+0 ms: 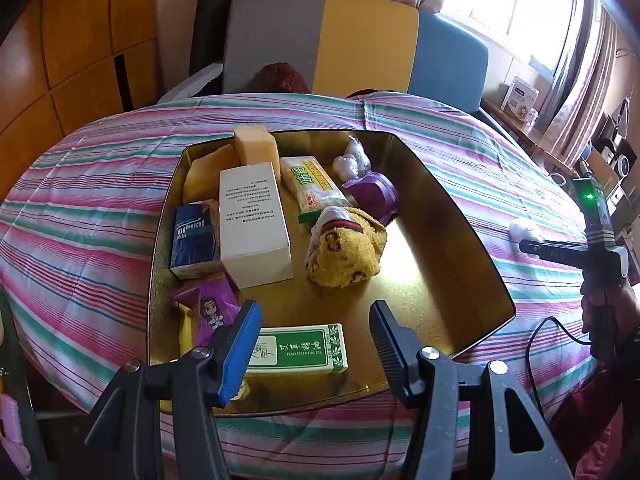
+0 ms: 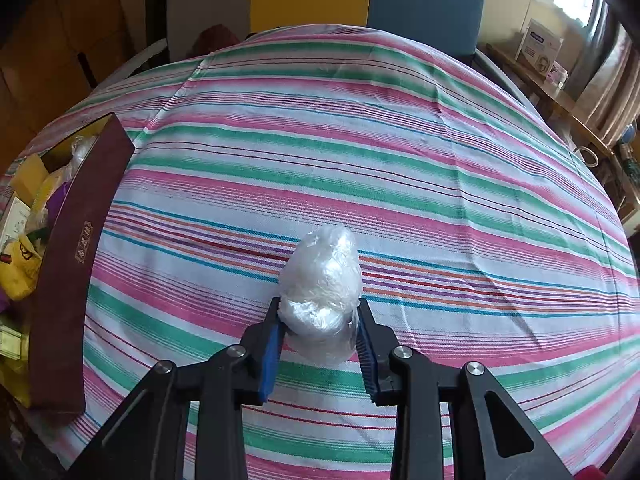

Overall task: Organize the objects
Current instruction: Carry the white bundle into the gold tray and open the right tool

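Where crinkly plastic bundle (image 2: 320, 280) bulges, right gripper (image 2: 320, 324) jaws clamp.

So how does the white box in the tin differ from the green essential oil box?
The white box is bigger and stands taller; the green essential oil box is flatter and smaller. The white box is plain with small black print, the green box has a leaf pattern and a label. Both are cardboard cartons inside the gold tin.
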The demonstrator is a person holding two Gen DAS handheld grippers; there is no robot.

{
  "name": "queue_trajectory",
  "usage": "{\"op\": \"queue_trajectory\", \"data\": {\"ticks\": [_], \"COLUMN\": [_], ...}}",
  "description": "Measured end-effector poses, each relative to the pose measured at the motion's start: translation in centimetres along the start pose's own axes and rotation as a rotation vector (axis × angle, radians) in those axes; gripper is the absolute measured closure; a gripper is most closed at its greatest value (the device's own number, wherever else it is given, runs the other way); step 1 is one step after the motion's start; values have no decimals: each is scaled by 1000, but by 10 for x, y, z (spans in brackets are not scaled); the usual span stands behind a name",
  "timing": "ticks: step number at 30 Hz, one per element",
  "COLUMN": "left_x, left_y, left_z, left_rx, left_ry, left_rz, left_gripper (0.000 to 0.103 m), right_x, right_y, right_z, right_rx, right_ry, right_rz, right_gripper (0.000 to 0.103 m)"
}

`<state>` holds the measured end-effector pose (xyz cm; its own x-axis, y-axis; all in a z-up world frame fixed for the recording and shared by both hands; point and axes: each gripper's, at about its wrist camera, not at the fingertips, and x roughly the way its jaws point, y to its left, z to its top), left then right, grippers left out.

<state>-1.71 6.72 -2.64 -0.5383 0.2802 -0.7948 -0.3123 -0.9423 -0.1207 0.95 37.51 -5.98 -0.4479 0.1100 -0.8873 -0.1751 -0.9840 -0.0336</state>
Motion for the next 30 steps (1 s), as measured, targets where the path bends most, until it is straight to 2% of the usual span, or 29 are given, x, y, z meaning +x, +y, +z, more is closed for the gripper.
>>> {"op": "queue_trajectory", "data": {"ticks": [4, 7, 13, 17, 22, 24, 27, 30], "left_x": [-7, -13, -19, -21, -21, -19, -16, -13], "left_y": [5, 15, 40, 49, 54, 55, 56, 59], "left_z": [-1, -1, -3, -5, -8, -8, -9, -9], "left_rx": [-4, -25, -91, -109, -117, -119, -122, -126], "left_ry": [-14, -32, -49, -44, -43, -39, -30, -26], "left_rz": [-6, -1, 33, 41, 37, 38, 55, 114], "left_gripper": [46, 46, 46, 46, 37, 36, 36, 36], "right_x": [-7, -30, -89, -103, -80, -64, -45, -33], "right_y": [1, 12, 97, 164, 221, 233, 244, 245], "right_z": [1, 3, 12, 13, 12, 12, 11, 10], "right_rx": [27, 63, -53, -169, -271, -305, -315, -321], "right_ry": [-2, -33, -142, -162, -101, -70, -21, -8], "right_rz": [27, 103, 248, 322, 280, 211, 201, 177], "right_gripper": [70, 70, 69, 69, 69, 69, 67, 63]}}
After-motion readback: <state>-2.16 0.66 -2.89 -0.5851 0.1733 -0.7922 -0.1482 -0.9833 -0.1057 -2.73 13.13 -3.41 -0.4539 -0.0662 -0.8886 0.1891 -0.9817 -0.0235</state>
